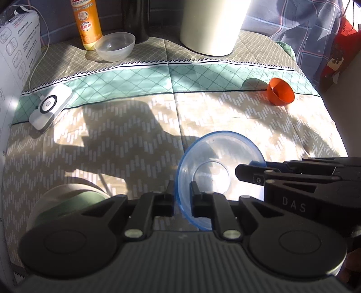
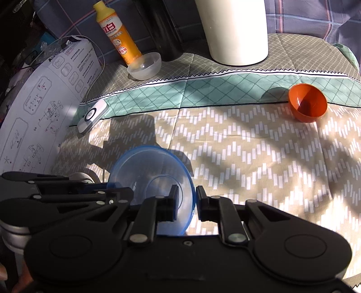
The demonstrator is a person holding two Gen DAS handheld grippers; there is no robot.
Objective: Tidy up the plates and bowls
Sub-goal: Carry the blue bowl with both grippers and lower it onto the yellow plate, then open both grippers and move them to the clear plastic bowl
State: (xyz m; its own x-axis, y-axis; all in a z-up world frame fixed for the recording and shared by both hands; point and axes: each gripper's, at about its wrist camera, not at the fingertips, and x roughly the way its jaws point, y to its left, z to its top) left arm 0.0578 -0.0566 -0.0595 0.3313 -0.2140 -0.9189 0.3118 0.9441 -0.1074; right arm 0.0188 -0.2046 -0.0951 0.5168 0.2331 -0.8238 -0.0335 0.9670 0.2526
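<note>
A clear blue bowl [image 1: 216, 171] [image 2: 149, 178] is held tilted above the cloth-covered table between both grippers. My left gripper [image 1: 182, 198] is shut on its near-left rim. My right gripper [image 2: 186, 202] is shut on its right rim; it also shows in the left wrist view [image 1: 250, 173] at the bowl's right edge. A small orange bowl [image 1: 281, 91] [image 2: 308, 102] sits tipped at the far right. A clear colourless bowl [image 1: 115, 46] [image 2: 144, 65] stands at the back left beside an orange bottle [image 1: 88, 22] [image 2: 118, 33].
A large white cylinder [image 1: 212, 27] [image 2: 237, 31] and a dark bottle [image 1: 135, 20] stand at the back. A white charger pad [image 1: 50, 107] [image 2: 92, 116] with cable lies left. A printed white box [image 2: 45, 106] borders the left. A grey-green round object [image 1: 65, 200] sits near left.
</note>
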